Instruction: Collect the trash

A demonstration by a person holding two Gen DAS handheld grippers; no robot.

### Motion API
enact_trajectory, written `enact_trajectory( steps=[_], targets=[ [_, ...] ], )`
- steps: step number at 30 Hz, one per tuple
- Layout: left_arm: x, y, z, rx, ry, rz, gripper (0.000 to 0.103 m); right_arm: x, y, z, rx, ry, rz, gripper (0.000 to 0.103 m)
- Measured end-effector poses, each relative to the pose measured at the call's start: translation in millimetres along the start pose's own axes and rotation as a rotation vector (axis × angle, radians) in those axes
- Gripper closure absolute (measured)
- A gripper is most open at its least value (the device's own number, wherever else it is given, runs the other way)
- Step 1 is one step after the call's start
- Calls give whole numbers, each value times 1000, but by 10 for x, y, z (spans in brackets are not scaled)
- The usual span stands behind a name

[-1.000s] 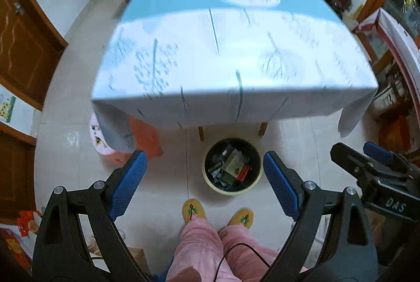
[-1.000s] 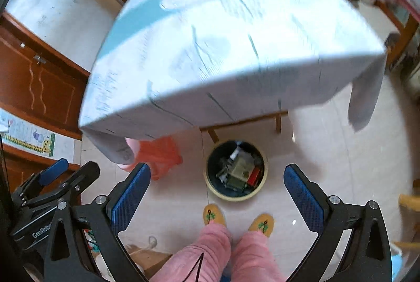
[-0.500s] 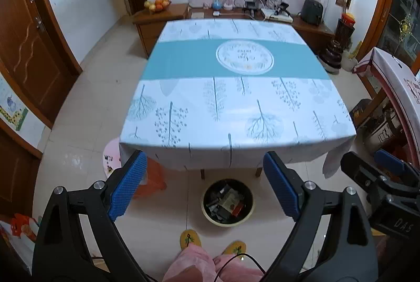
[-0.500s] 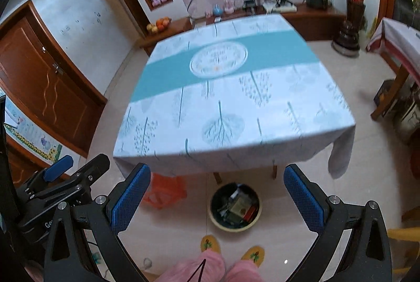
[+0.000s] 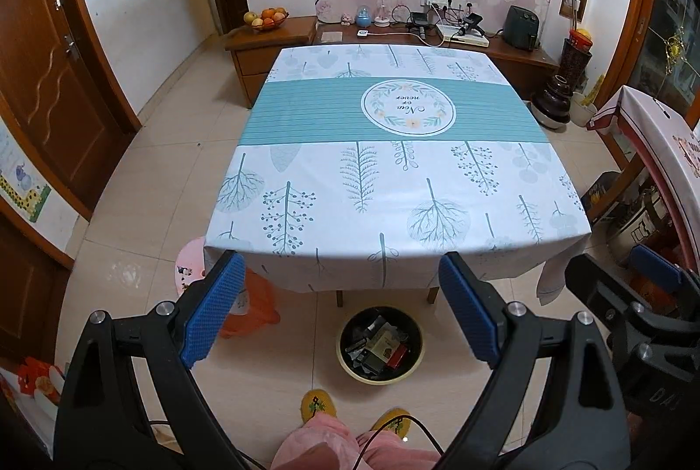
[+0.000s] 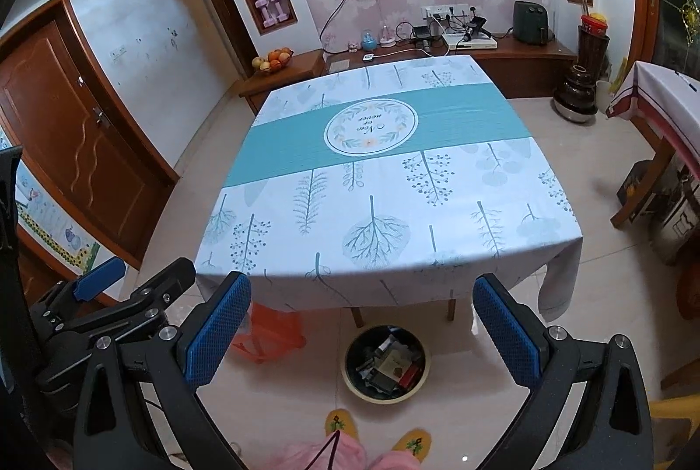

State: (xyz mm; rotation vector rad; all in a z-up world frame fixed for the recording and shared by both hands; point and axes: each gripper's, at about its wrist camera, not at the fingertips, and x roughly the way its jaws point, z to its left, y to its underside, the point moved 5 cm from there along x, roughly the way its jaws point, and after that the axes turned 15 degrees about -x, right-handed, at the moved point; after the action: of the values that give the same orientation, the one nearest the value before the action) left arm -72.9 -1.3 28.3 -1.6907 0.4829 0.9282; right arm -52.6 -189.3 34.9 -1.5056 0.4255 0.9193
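A round bin (image 5: 379,346) (image 6: 386,364) with a yellowish rim stands on the tiled floor below the near edge of the table and holds several pieces of trash. Its contents include dark wrappers and a red packet (image 5: 397,356). The table (image 5: 393,181) (image 6: 380,194) wears a white and teal cloth with tree prints, and I see no trash on it. My left gripper (image 5: 342,312) hangs open high above the bin with nothing between its blue pads. My right gripper (image 6: 362,330) is also open and empty, beside the left one.
An orange bag (image 5: 253,306) (image 6: 271,332) and a pink stool (image 5: 189,266) sit under the table's left corner. The person's slippered feet (image 5: 318,405) stand just in front of the bin. A second covered table (image 5: 656,137) and boxes crowd the right side. A sideboard lines the far wall.
Both grippers have risen and tilted up, so the table and the far wall have come into full view and the bin looks smaller. Both stayed open.
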Motion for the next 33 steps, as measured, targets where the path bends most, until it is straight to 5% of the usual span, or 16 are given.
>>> enact_trajectory(
  steps=[33],
  targets=[
    [134, -38, -103, 10, 15, 8, 14, 182, -36, -150, -17, 36, -4, 1]
  ],
)
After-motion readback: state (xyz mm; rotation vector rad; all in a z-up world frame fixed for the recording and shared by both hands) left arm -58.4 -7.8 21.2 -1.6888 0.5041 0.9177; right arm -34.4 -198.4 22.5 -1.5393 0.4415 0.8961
